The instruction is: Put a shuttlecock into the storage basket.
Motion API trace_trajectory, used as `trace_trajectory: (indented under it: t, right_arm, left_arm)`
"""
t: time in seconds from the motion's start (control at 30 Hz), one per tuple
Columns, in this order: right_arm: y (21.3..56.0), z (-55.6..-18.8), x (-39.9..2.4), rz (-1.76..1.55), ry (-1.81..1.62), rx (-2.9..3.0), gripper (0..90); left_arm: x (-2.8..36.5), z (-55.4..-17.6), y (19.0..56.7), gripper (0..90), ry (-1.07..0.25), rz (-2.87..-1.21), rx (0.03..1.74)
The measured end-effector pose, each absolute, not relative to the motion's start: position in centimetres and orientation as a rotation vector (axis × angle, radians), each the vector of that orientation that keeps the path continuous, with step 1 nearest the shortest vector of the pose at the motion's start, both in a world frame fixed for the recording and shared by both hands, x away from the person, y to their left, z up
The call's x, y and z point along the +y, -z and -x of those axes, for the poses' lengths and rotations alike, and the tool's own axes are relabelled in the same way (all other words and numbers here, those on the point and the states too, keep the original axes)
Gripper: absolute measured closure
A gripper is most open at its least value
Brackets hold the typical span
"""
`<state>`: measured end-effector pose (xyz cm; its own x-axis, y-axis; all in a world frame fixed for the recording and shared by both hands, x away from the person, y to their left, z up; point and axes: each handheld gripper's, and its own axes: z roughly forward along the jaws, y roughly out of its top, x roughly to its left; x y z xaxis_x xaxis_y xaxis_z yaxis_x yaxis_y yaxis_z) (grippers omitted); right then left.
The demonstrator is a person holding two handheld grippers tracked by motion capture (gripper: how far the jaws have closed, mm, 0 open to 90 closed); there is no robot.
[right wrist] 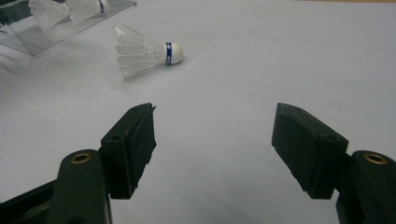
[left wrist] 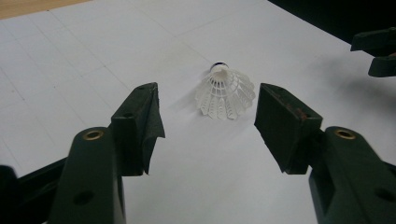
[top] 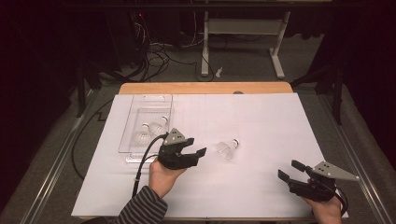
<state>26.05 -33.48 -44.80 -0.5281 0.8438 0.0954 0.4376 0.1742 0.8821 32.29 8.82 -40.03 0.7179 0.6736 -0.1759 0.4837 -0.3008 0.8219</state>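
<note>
A white shuttlecock [top: 228, 148] with a blue band lies on its side on the white sheet, near the table's middle. My left gripper [top: 196, 147] is open just to its left, jaws pointing at it. In the left gripper view the shuttlecock [left wrist: 225, 93] lies a little ahead of the wide-apart jaws, skirt toward me, untouched. My right gripper [top: 290, 170] rests open near the front right, nothing between its jaws. In the right gripper view the shuttlecock [right wrist: 142, 50] lies far off at upper left.
A clear plastic tray [top: 146, 99] stands at the left of the sheet with two shuttlecocks [top: 149, 131] in it; its corner [right wrist: 42, 44] is seen in the right gripper view. The white sheet [top: 261, 121] covers a wooden table. Cables and a table frame lie on the floor beyond.
</note>
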Motion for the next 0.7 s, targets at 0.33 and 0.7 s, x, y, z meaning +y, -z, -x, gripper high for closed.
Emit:
trace_trajectory:
  t: [0.33,0.7]
  right_arm:
    - [44.8,-26.0,-33.5,-1.208,-1.311,2.039,30.7]
    - [44.8,-26.0,-33.5,-1.207,-1.312,2.04,30.7]
  left_arm:
    - [7.8,-32.7,40.1,41.1,-0.242,-1.972,0.877]
    - [6.8,-33.5,40.2,41.1,-0.232,-1.986,0.869]
